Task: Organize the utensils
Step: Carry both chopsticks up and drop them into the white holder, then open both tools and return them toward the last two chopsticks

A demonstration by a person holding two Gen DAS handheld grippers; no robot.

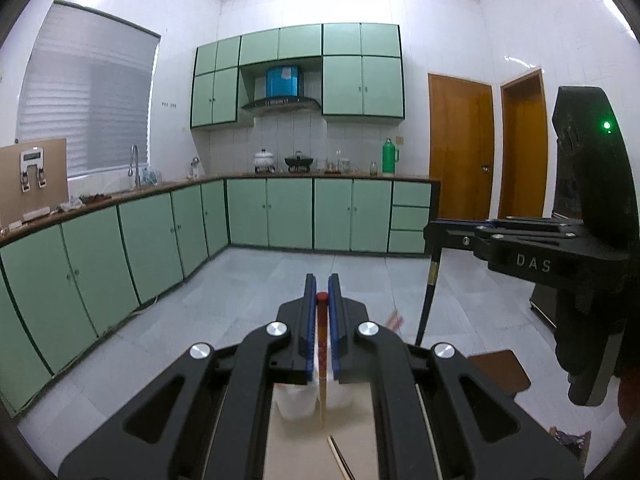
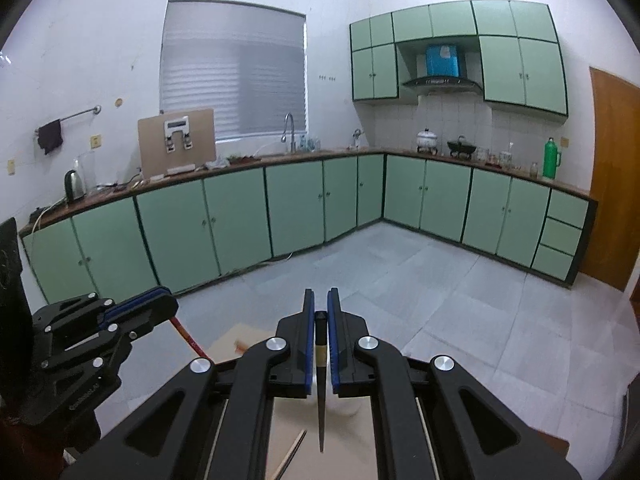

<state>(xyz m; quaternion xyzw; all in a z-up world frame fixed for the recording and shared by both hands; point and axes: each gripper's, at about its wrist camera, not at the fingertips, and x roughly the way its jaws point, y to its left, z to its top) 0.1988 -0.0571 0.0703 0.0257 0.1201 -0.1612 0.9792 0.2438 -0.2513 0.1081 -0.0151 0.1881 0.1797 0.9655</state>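
My left gripper (image 1: 322,280) is shut on a wooden chopstick with a red top (image 1: 322,344), which hangs down between the blue pads, well above the table. Below it stand white cups (image 1: 296,400) on a pale table (image 1: 280,456). My right gripper (image 2: 321,294) is shut on a black chopstick (image 2: 321,392) that hangs point down. The left wrist view shows the right gripper (image 1: 431,236) at the right with the black chopstick (image 1: 427,300) hanging from it. The right wrist view shows the left gripper (image 2: 173,305) at the left with the red chopstick (image 2: 188,336). Loose chopsticks (image 2: 294,454) lie on the table.
Green cabinets (image 2: 240,216) run under an L-shaped counter (image 2: 248,162) along the far walls, across grey floor tiles (image 2: 420,288). Brown doors (image 1: 460,144) stand at the right. A brown seat (image 1: 500,372) shows beside the table.
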